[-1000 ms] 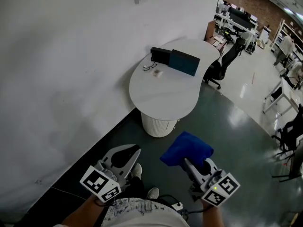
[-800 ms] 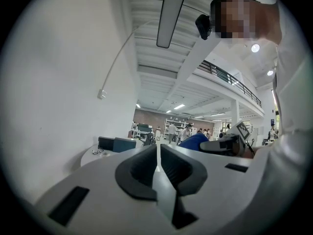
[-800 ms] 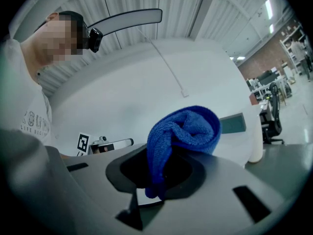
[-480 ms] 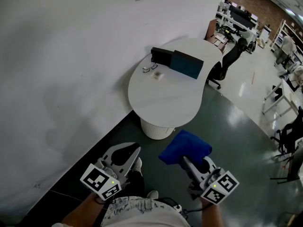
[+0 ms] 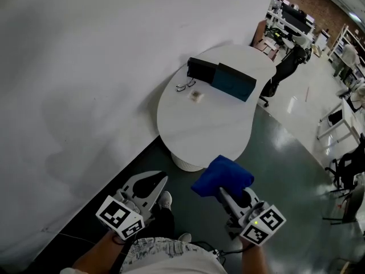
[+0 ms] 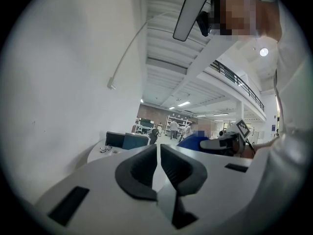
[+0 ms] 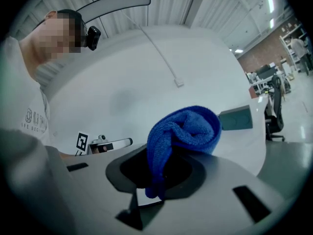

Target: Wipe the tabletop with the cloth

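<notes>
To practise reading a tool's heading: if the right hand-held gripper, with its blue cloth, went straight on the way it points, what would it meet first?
The right hand-held gripper would most likely meet the near edge of the white table, cloth first; its height against the top is unclear.

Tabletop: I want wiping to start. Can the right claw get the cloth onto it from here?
Probably yes: the right claw, shut on the cloth, faces the bare near edge of the tabletop, with nothing between.
</notes>
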{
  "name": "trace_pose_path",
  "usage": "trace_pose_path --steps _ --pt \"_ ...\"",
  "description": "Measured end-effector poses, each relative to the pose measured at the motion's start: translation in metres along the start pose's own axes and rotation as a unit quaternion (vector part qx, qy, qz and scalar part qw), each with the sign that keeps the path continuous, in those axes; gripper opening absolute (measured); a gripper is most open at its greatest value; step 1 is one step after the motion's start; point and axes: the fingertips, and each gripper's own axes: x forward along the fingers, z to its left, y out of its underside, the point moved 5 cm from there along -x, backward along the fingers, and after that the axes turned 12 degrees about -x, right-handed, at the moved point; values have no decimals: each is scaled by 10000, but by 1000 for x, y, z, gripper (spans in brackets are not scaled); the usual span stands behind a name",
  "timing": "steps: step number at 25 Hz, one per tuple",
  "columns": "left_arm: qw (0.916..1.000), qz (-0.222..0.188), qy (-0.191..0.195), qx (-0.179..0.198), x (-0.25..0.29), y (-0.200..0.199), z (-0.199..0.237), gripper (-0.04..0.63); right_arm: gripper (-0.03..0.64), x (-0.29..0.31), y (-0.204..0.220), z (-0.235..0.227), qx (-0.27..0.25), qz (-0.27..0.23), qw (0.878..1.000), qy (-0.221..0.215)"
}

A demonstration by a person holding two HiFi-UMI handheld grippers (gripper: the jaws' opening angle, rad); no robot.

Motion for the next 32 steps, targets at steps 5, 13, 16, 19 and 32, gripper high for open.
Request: trace_pose_path --steps 5,13,16,19,32 --pt "9999 124 46 -65 18 -12 39 40 83 36 -7 -19 51 106 9998 135" --pt "9996 220 128 -124 39 -36 90 40 83 82 -21 -36 81 200 9992 332" --pt "9995 253 134 -149 45 -43 112 40 83 99 -24 -43 88 208 9989 401" --pt "9994 276 166 -142 51 -51 127 40 83 113 -28 -49 96 218 9986 464" --pt "9993 307 63 -179 67 -60 163 40 83 150 -31 -77 61 356 9983 461"
